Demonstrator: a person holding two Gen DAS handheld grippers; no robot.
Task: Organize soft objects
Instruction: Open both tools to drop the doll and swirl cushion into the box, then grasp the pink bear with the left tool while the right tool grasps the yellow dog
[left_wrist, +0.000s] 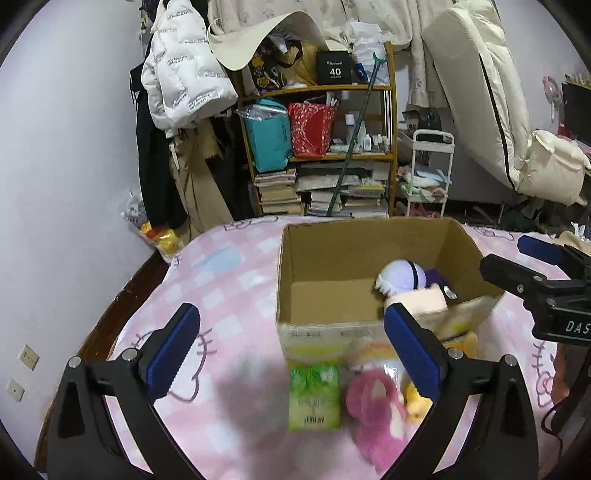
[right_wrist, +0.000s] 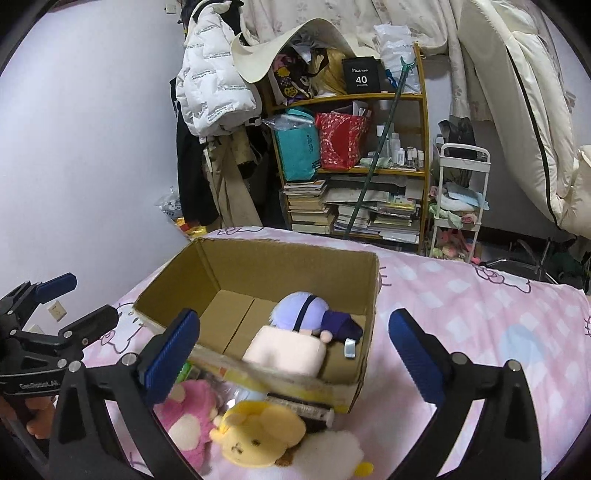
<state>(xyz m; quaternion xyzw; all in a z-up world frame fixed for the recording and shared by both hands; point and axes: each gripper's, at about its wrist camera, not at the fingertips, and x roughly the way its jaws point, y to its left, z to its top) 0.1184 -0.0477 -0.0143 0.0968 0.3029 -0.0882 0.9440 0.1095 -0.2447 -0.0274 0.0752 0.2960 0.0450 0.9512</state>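
Both the left gripper (left_wrist: 291, 350) and right gripper (right_wrist: 293, 354) are spread wide and nothing is held. A lilac-haired soft doll (right_wrist: 306, 332) lies in the brown cardboard box (right_wrist: 258, 266) on the pink checked bedcover (right_wrist: 461, 295). A pink plush toy (right_wrist: 188, 417) and yellow plush dog (right_wrist: 255, 435), perhaps touching, wait by the box's near edge. One toy should be pinched softly around its middle.

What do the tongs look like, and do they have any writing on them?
Both tongs, left and right, are black frames with two long fingers. Each finger carries a ribbed blue pad and silver bolts at its hinges. White letters are printed on the black bodies: the right tongs show "DAS" at the edge of the left camera's picture, and the left tongs carry a small white word that is too blurred to read.
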